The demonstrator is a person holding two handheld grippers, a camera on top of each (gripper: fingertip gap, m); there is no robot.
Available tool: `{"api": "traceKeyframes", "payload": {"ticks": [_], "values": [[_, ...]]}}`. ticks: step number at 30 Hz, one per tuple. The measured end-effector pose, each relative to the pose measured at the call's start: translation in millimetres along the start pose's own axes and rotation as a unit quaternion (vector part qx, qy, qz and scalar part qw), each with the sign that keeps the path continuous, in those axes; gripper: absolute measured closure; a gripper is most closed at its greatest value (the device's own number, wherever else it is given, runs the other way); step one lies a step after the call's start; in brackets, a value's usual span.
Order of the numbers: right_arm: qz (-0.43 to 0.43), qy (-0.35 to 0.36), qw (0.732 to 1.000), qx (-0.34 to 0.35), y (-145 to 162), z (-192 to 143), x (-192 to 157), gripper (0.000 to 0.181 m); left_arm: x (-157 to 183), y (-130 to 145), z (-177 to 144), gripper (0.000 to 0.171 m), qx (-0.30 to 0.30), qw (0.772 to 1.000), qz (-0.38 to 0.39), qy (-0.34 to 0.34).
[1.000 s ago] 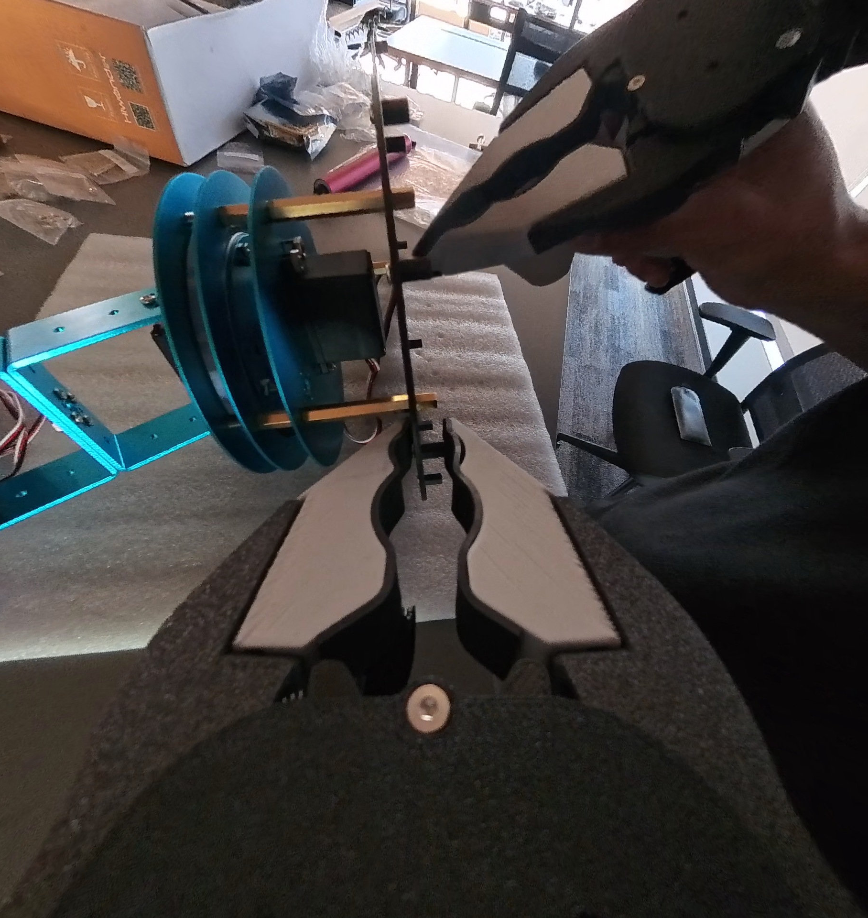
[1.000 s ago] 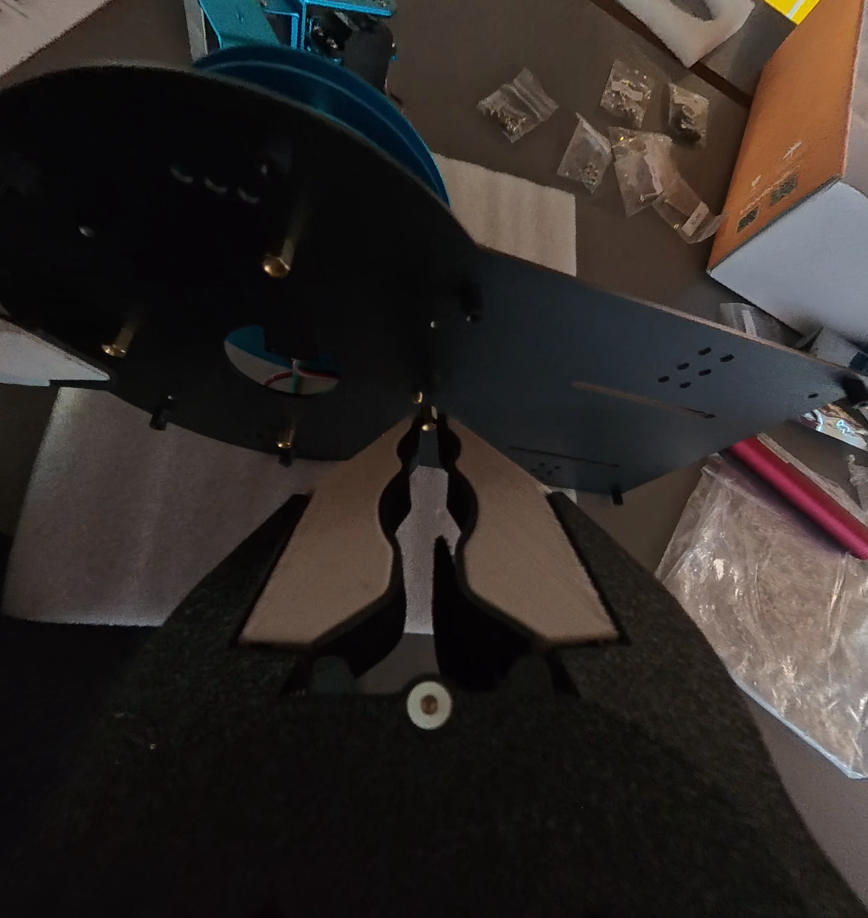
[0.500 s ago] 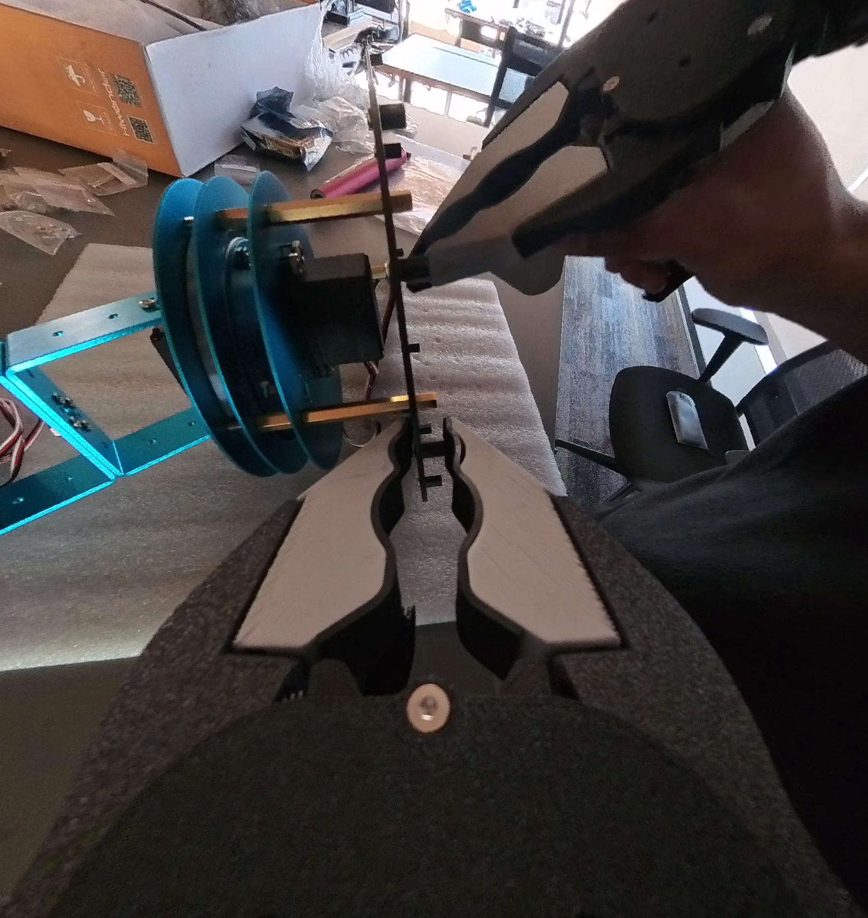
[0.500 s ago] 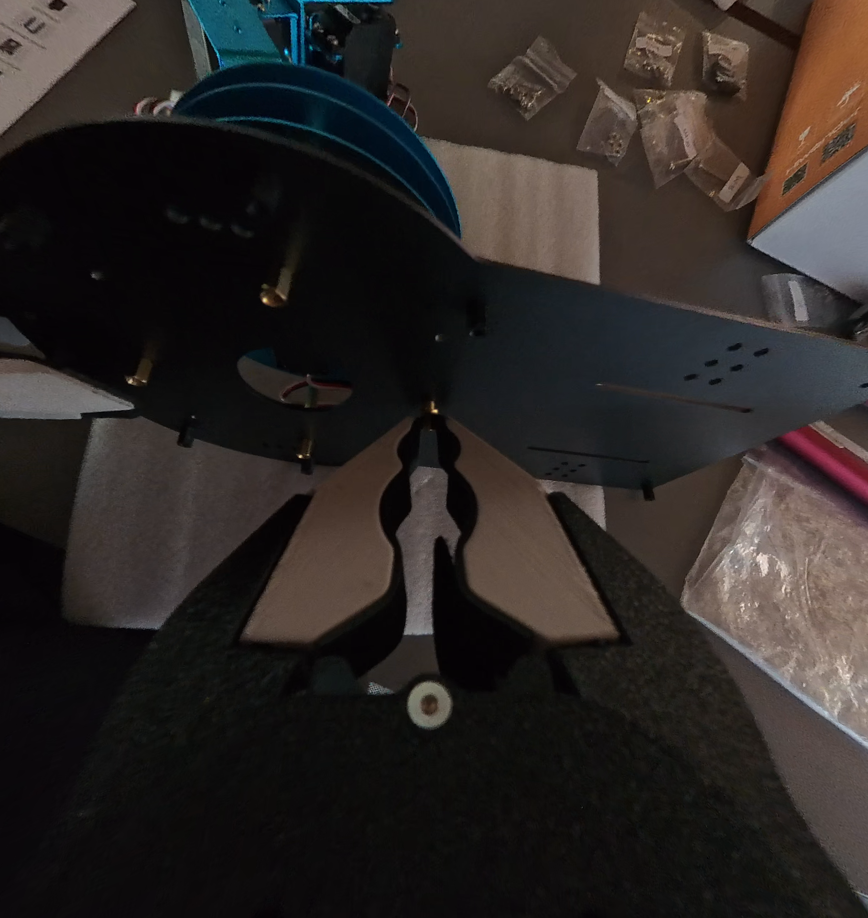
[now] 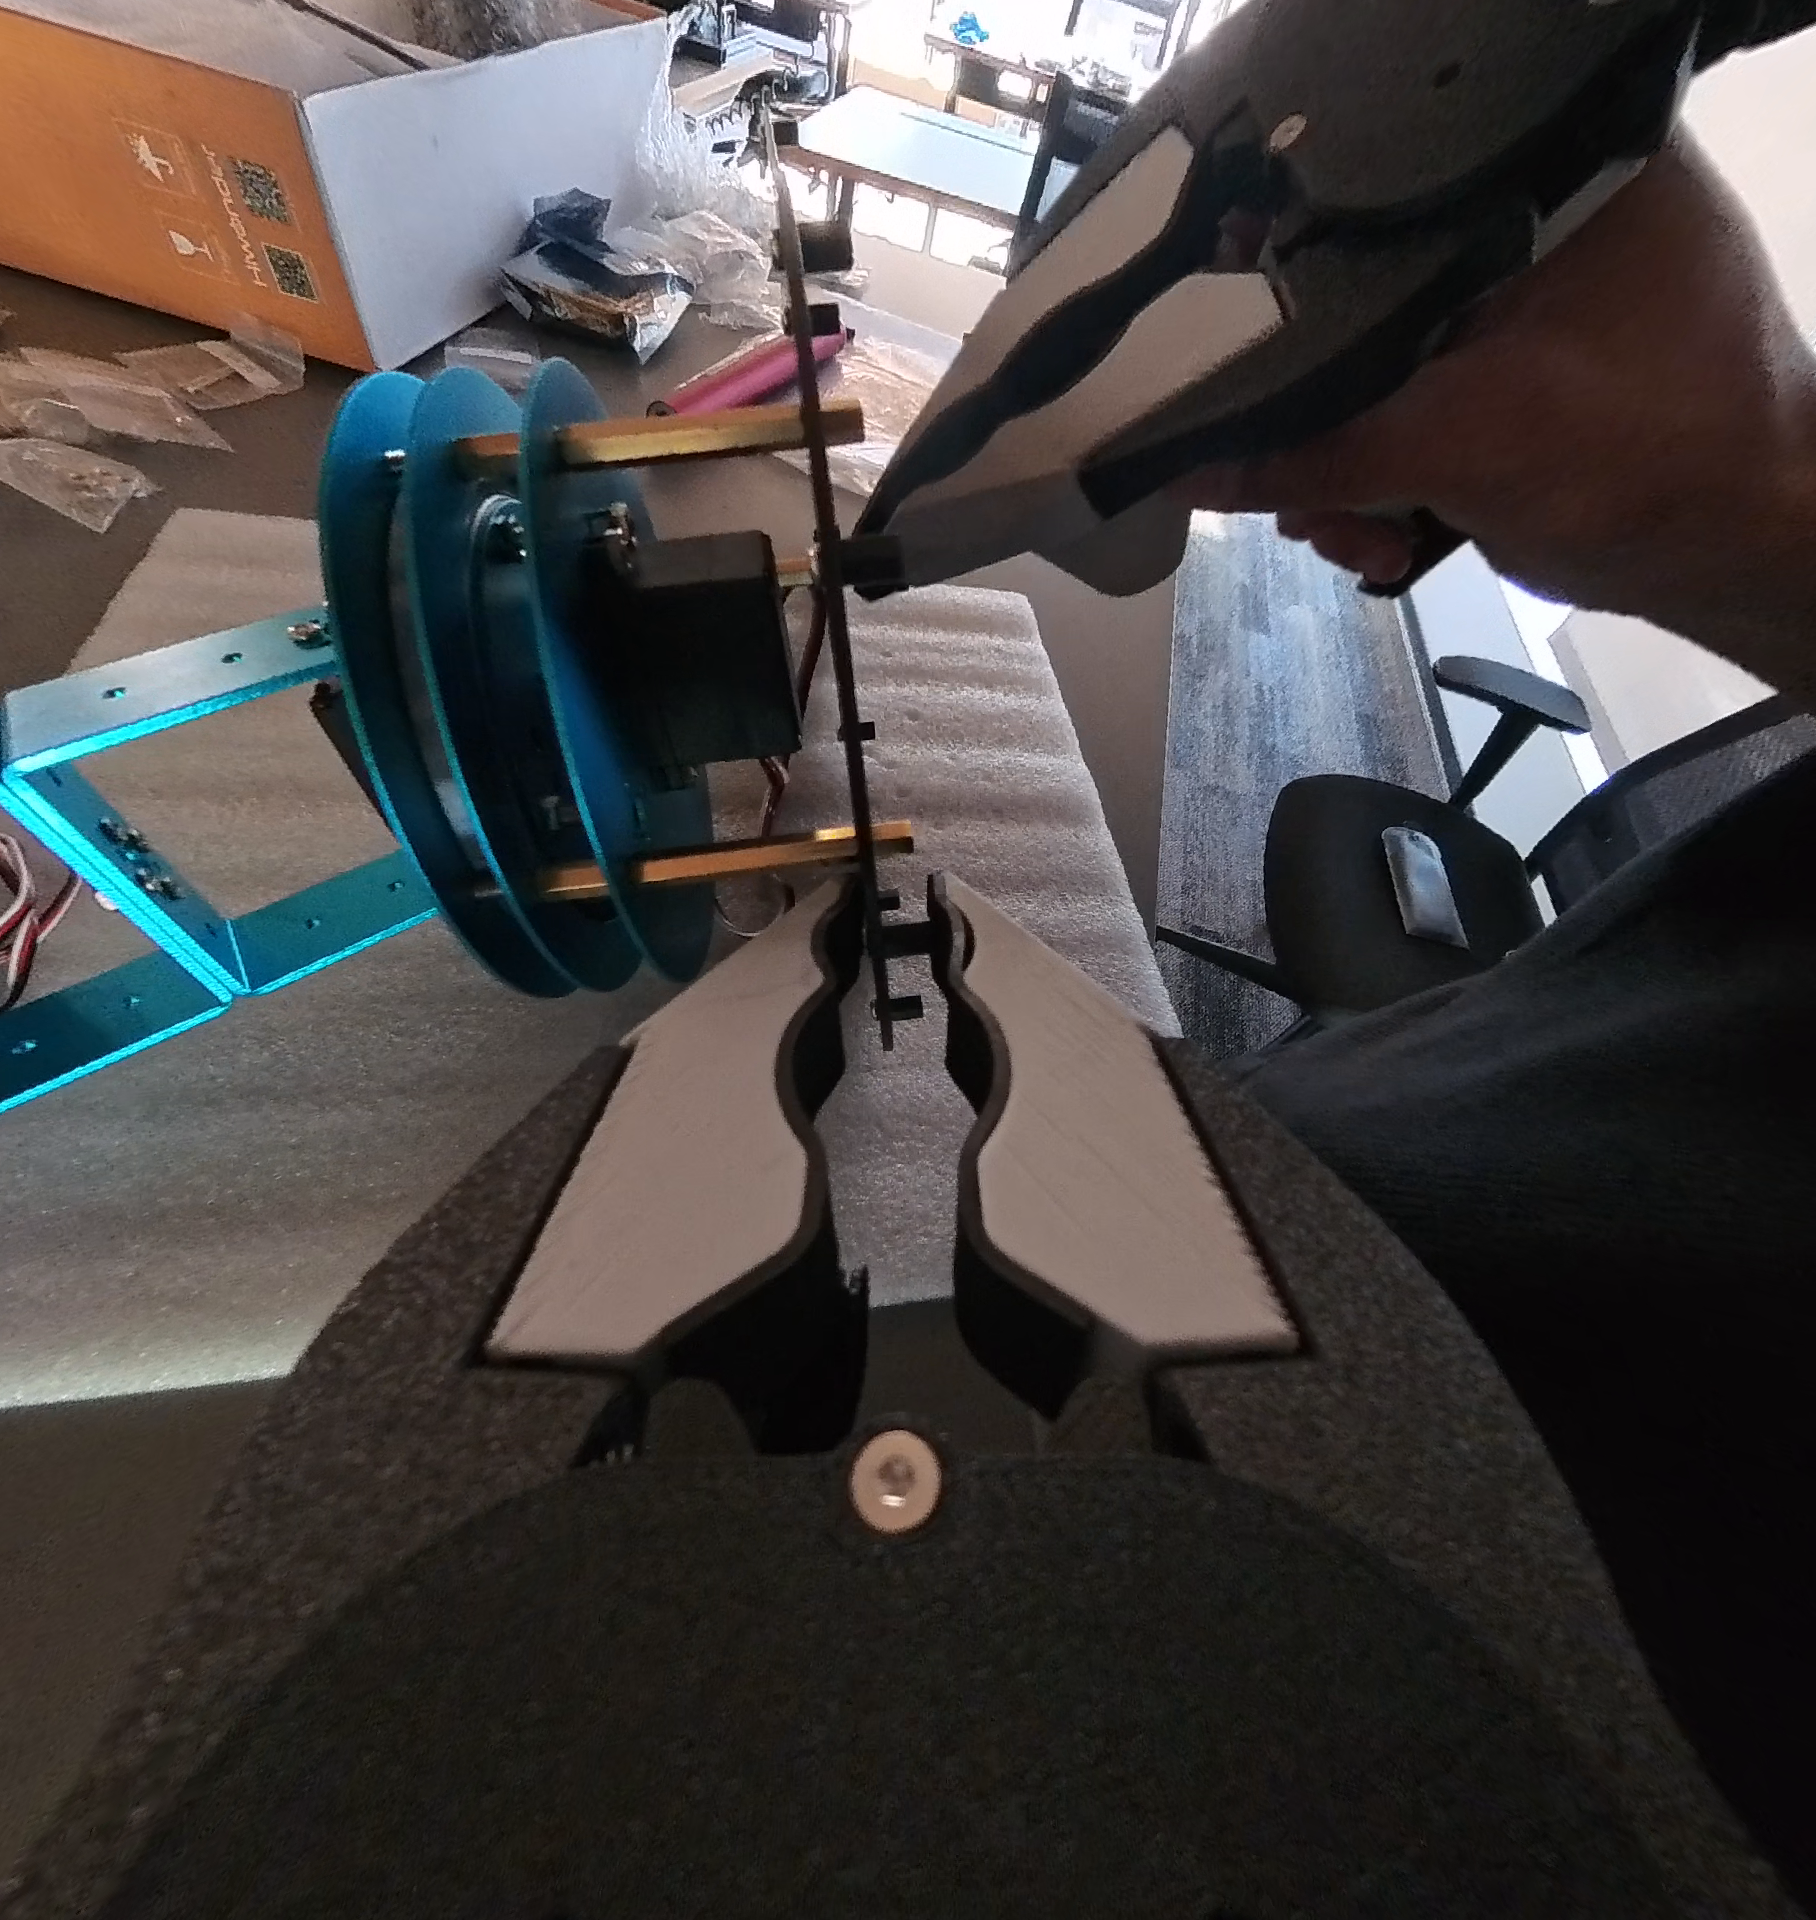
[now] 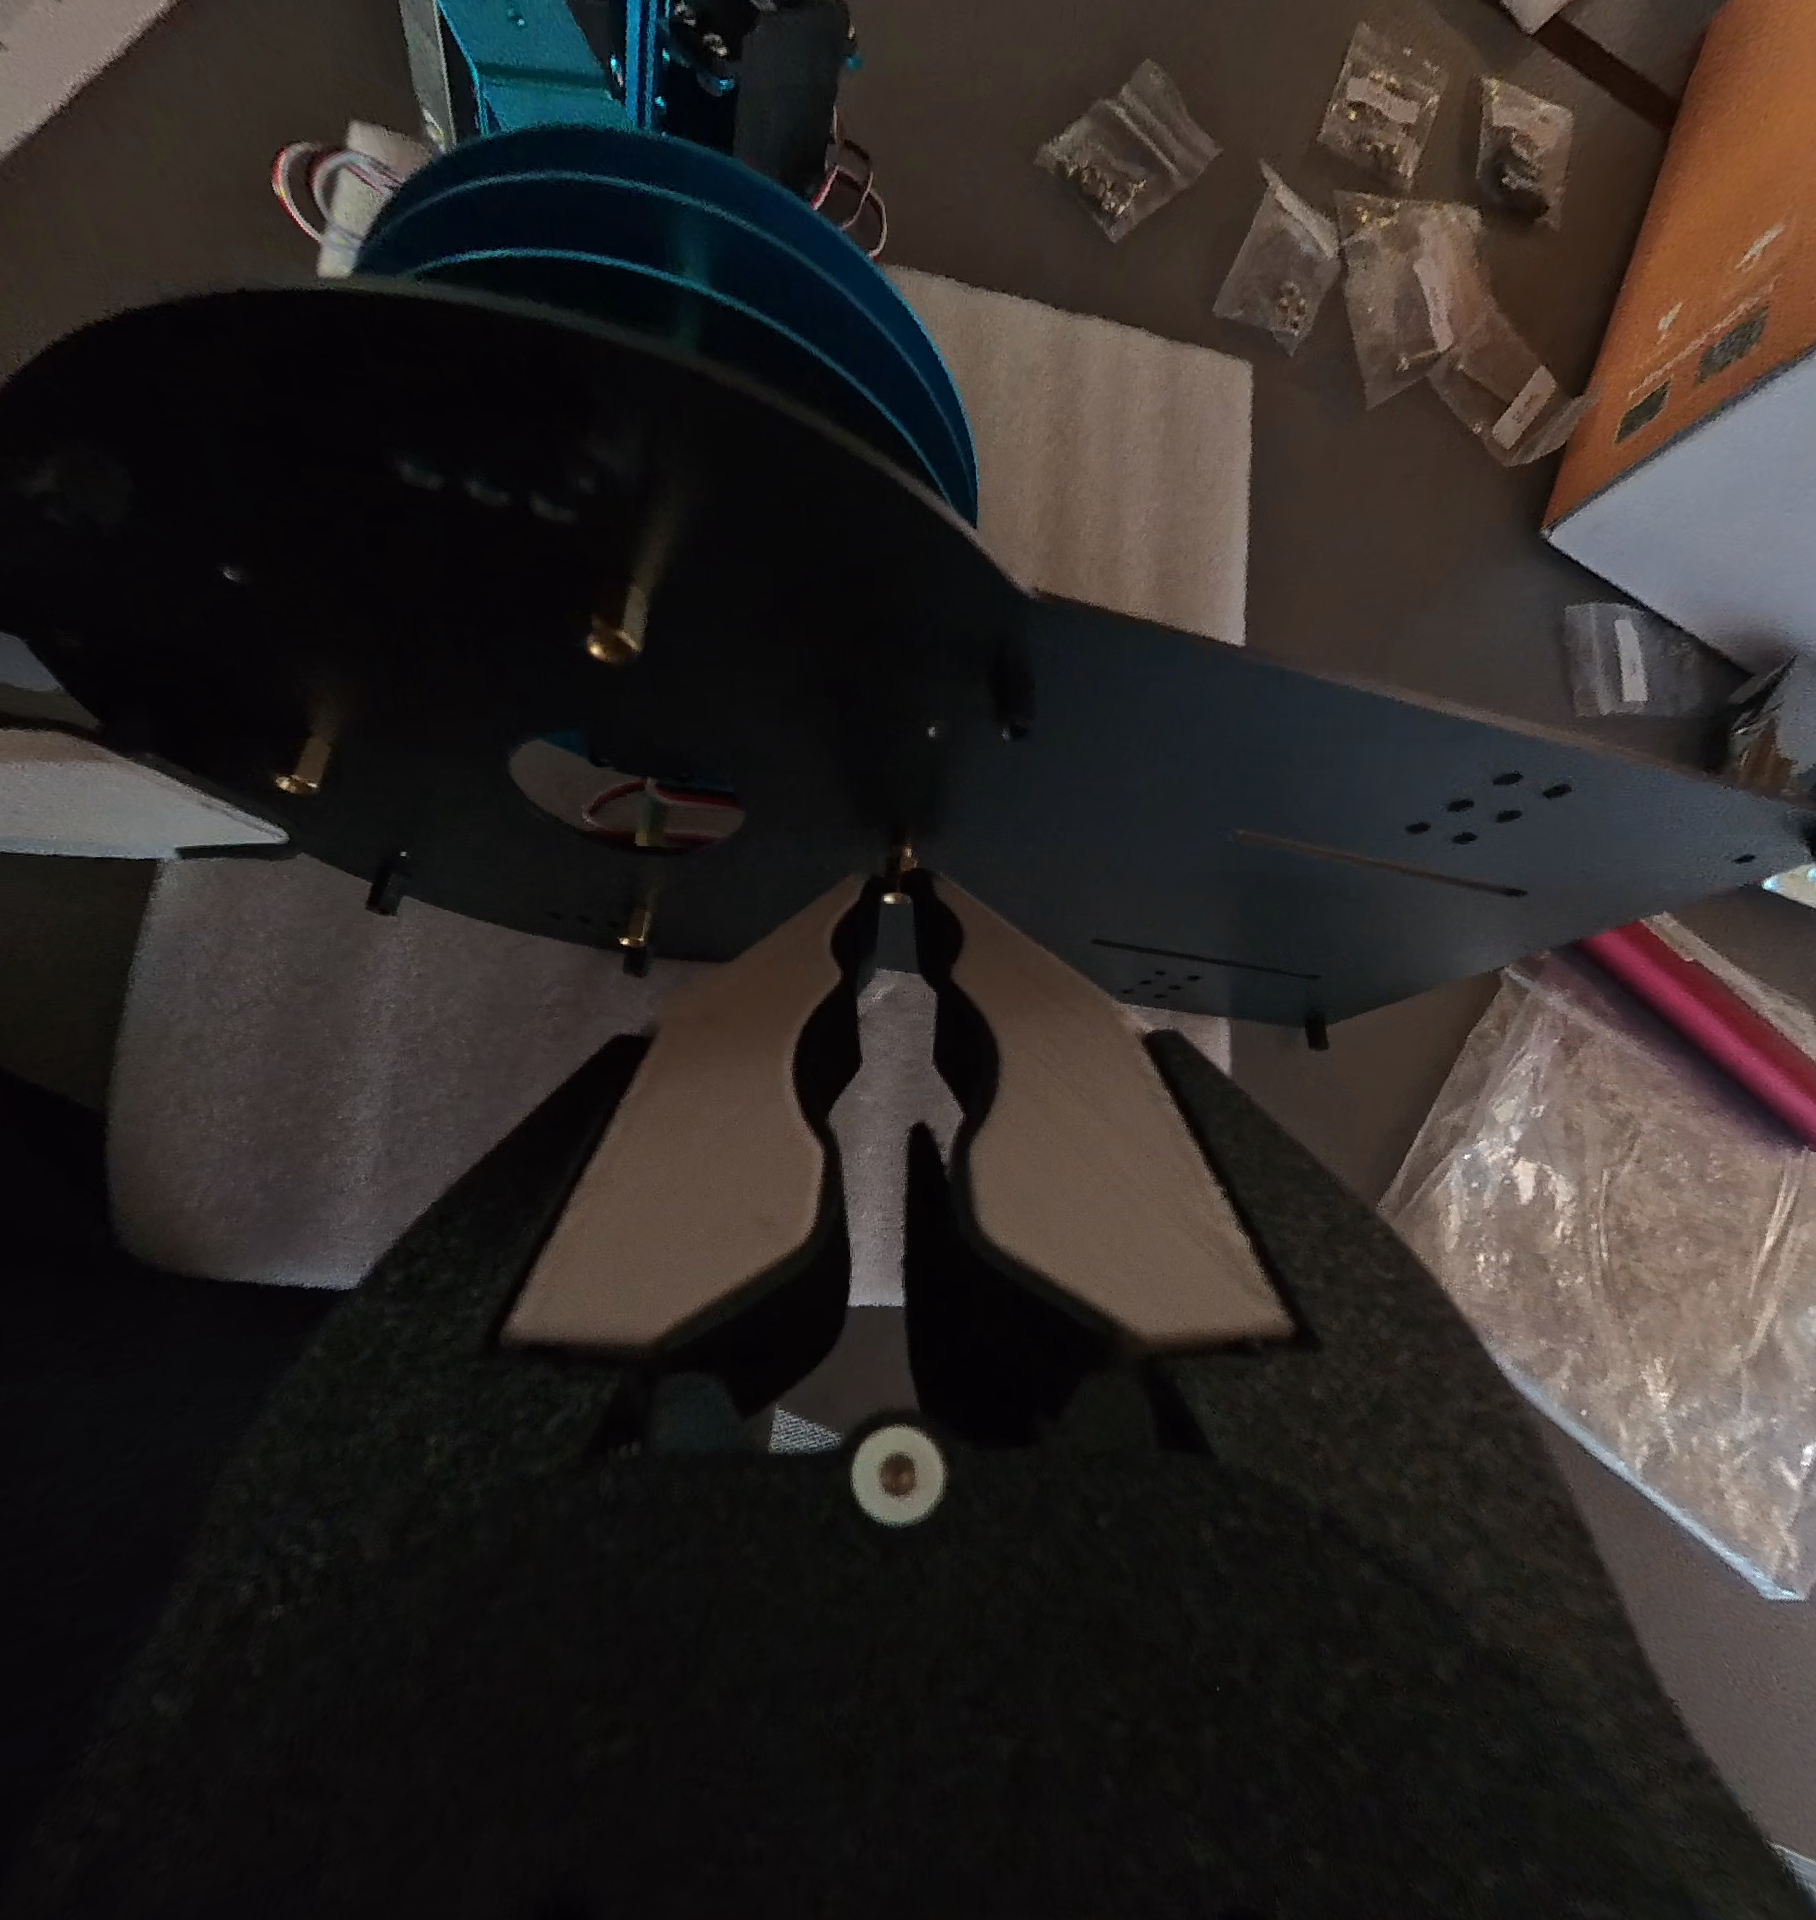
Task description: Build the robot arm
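Your left hand-held gripper (image 5: 888, 935) straddles the lower edge of the black plate (image 5: 831, 582), its jaws apart with a gap on either side of the plate: released, not clamping. Your right hand-held gripper (image 5: 868, 556) is clenched on a small black spacer (image 5: 876, 564) at the plate's outer face; in the right wrist view the tips (image 6: 891, 894) close around a brass-tipped post there.

The plate stands on edge over the white foam sheet (image 5: 945, 727) on the table (image 5: 260, 1122), carried on brass standoffs (image 5: 696, 442) from the blue discs (image 5: 447, 675) and black servo (image 5: 691, 649).

Judged handling: thin, rigid sheet, light, with smooth faces that could slip; grip its edge, clear of the protruding pegs. The small spacer looks easy to drop.

Its long axis runs from the round end to the rectangular tail (image 6: 1403, 810), which points toward the orange box (image 6: 1735, 312).
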State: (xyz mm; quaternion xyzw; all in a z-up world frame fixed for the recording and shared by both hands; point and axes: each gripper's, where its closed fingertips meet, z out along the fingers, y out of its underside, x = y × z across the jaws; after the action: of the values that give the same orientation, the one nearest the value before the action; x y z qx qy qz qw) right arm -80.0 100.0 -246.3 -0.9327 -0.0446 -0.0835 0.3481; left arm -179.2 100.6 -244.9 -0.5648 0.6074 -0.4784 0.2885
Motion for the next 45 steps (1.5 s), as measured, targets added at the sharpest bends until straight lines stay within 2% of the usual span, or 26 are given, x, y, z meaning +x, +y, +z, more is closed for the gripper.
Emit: {"api": "traceKeyframes", "payload": {"ticks": [9,13,16,19,23,25,27,36,38,40,42,43,45], "values": [[0.043,-0.014,0.999,0.007,0,1,0,0.176,0,0,0,0.161,0.0,1.0,0.0,0.0],[0.112,-0.049,0.992,0.024,-1,2,0,0.176,0,0,0,0.161,0.0,1.0,0.0,-0.002],[0.201,-0.097,0.974,0.038,-1,2,0,0.176,0,0,0,0.161,-0.001,1.0,0.001,-0.003],[0.311,-0.168,0.934,0.056,-1,2,-1,0.176,0,0,0,0.161,-0.001,1.0,0.002,-0.004],[0.453,-0.269,0.846,0.083,-2,2,-1,0.176,0,0,0,0.161,-0.001,1.0,0.003,-0.005],[0.494,-0.306,0.808,0.096,-2,1,-2,0.176,0,0,0,0.161,-0.002,1.0,0.005,-0.006],[0.511,-0.32,0.791,0.105,-3,2,-2,0.176,0,0,0,0.161,-0.003,1.0,0.005,-0.007],[0.502,-0.285,0.809,0.108,-3,4,6,0.178,0,0,0,0.161,-0.005,1.0,0.006,-0.008],[0.495,-0.255,0.823,0.113,1,4,16,0.171,0,0,0,0.161,-0.006,1.0,0.008,-0.008],[0.458,-0.229,0.848,0.137,-2,-3,24,0.163,0,0,0,0.161,-0.006,1.0,0.007,-0.008],[0.385,-0.208,0.889,0.133,-3,-8,20,0.138,0,0,0,0.161,-0.005,1.0,0.006,-0.008],[0.351,-0.183,0.913,0.1,3,-6,18,0.131,0,0,0,0.161,-0.005,1.0,0.006,-0.008],[0.281,-0.117,0.951,0.05,12,-4,18,0.129,0,0,0,0.161,-0.005,1.0,0.005,-0.008]]}}
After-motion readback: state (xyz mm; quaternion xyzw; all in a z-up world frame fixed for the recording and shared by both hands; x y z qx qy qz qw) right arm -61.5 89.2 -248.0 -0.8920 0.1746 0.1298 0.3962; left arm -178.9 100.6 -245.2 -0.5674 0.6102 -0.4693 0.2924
